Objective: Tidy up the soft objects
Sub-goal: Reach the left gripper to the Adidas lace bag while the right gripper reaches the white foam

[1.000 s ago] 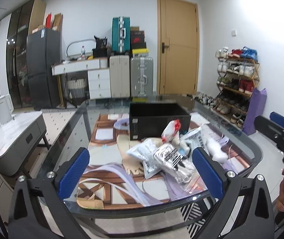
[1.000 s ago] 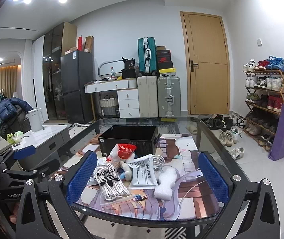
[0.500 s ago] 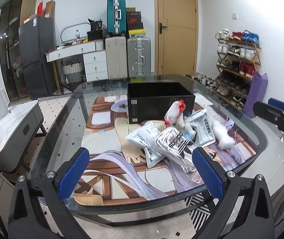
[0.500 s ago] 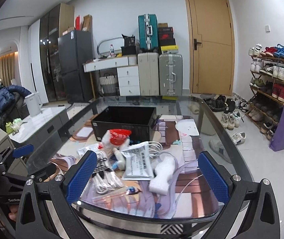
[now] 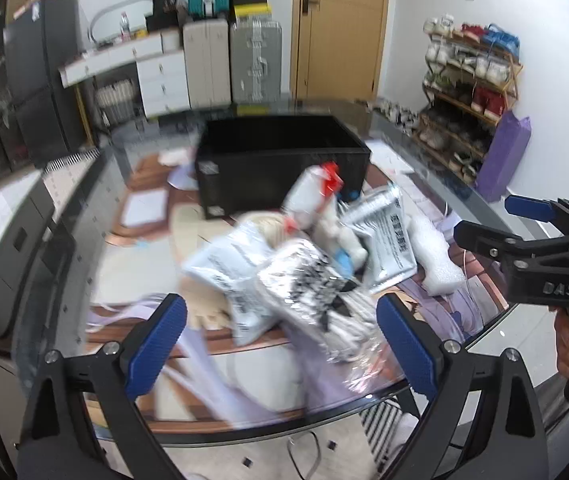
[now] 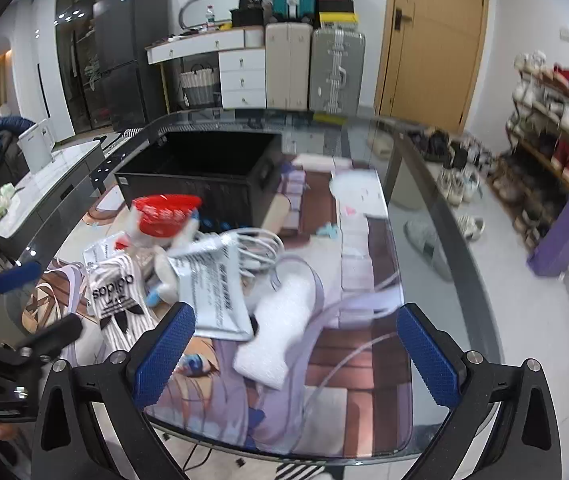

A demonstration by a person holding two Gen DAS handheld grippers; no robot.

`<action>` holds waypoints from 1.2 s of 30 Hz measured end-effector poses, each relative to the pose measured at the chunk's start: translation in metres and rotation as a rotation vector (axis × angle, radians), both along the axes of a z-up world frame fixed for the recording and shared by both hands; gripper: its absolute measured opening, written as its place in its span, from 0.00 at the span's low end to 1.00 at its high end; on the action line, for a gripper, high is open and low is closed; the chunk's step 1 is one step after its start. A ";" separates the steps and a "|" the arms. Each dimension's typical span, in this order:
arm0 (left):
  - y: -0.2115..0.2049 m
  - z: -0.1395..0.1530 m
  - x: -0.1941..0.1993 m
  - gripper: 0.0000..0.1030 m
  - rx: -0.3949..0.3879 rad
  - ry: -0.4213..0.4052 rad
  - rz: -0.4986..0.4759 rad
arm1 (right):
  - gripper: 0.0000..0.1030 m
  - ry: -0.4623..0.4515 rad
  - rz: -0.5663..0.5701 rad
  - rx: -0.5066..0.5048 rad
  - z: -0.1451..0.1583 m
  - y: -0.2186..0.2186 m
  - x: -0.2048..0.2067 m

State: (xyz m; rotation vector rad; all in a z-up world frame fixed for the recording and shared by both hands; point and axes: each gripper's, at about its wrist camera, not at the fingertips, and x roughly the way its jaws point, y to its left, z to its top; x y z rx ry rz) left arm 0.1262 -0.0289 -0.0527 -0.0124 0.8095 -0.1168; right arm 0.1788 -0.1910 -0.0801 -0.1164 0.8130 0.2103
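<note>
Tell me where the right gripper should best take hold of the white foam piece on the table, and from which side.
Probably across its narrow middle, coming straight in from the near table edge. The foam piece lies flat and elongated, running away from the open right gripper, clear on its right side, with only its far left edge near the printed pouch. Its width looks well within the jaws' spread.

Black bin [image 6: 196, 178], red-capped pouch [image 6: 164, 216], blue-padded left claw [image 5: 280, 344]

Both wrist views, somewhat blurred, face the black bin [image 5: 282, 160] [image 6: 200, 178] from near.
</note>
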 end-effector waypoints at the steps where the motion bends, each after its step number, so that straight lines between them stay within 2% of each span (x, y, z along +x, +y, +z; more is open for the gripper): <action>1: -0.006 -0.004 0.005 0.93 -0.012 0.024 -0.004 | 1.00 0.006 -0.005 -0.006 0.000 -0.003 0.001; 8: -0.025 -0.013 0.027 0.93 -0.014 0.069 0.033 | 1.00 0.080 -0.026 0.024 -0.014 -0.021 0.015; 15: -0.022 -0.027 0.043 0.91 0.006 0.099 0.071 | 1.00 0.108 0.013 -0.011 -0.033 0.000 0.014; 18: -0.015 -0.027 0.043 0.63 0.019 0.105 0.064 | 1.00 0.119 0.029 -0.022 -0.039 0.007 0.015; 19: -0.012 -0.028 0.043 0.57 0.015 0.114 0.053 | 1.00 0.123 0.034 -0.023 -0.041 0.009 0.016; 21: -0.007 -0.030 0.041 0.55 0.013 0.121 0.037 | 1.00 0.129 0.041 -0.027 -0.044 0.012 0.017; 25: 0.001 -0.028 0.036 0.55 0.039 0.123 0.009 | 1.00 0.137 0.052 -0.050 -0.050 0.021 0.019; 27: 0.001 -0.027 0.036 0.58 0.042 0.132 -0.006 | 1.00 0.141 0.056 -0.056 -0.052 0.024 0.020; 30: 0.003 -0.021 0.032 0.79 0.042 0.121 -0.019 | 1.00 0.145 0.057 -0.066 -0.055 0.026 0.020; 32: 0.005 -0.019 0.028 0.86 0.048 0.116 -0.008 | 1.00 0.149 0.054 -0.062 -0.056 0.026 0.021; 36: 0.009 -0.022 0.020 0.86 0.033 0.147 -0.022 | 1.00 0.148 0.055 -0.062 -0.056 0.025 0.021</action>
